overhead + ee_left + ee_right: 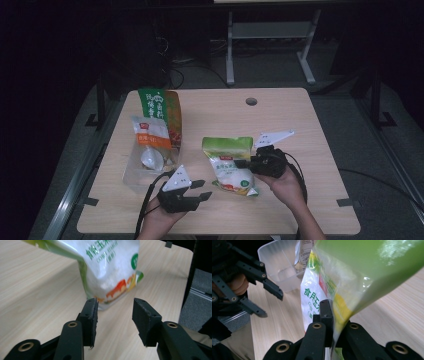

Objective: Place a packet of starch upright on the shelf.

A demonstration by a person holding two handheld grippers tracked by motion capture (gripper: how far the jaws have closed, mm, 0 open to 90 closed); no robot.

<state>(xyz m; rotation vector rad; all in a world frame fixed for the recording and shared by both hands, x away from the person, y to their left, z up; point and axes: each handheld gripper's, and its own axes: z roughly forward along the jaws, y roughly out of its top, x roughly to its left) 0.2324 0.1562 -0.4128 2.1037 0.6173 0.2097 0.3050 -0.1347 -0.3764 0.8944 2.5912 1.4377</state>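
Observation:
A bag of white starch with a green top lies tilted in the middle of the table. My right gripper is shut on the bag's right edge. In the right gripper view the jaws pinch the clear film of the bag below its green top. My left gripper stands open at the front of the table, just left of the bag's lower end, with nothing between its jaws. In the left gripper view the open gripper points at the bag's bottom corner, a short way off. That gripper also shows at the left of the right gripper view.
A clear plastic container stands at the left, with a white scoop and a small white bag in it. A tall green and orange bag stands behind it. A cable hole sits near the table's far edge.

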